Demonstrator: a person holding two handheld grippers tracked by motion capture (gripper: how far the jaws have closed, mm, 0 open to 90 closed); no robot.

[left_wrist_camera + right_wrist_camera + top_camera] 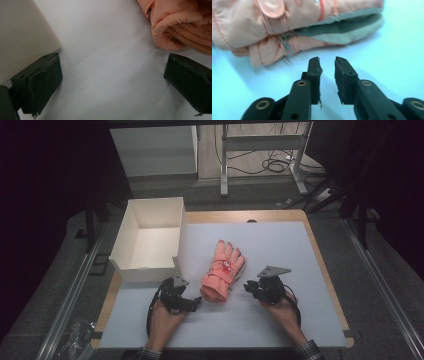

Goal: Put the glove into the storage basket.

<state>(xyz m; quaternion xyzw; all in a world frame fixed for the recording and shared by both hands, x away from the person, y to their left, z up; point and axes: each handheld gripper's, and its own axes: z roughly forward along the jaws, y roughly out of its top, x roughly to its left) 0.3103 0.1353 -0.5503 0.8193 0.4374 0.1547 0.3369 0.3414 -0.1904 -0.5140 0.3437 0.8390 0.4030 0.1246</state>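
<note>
A salmon-pink padded glove [223, 270] lies on the white mat, fingers pointing away and cuff toward the person. My left gripper [187, 295] sits just left of the cuff. In the left gripper view its jaws [112, 82] stand wide open over bare mat, with the glove's knit cuff [180, 27] beyond the right jaw. My right gripper [252, 287] rests on the mat just right of the glove. In the right gripper view its jaws [327, 67] are a narrow gap apart with nothing between them, and the glove [287, 25] lies a little ahead, not touched.
An open white cardboard box [145, 270] stands at the mat's left, close to my left gripper, and its corner [22, 37] is beside the left jaw. The white mat [285, 250] covers a wooden table. Dark floor, table legs and cables lie beyond.
</note>
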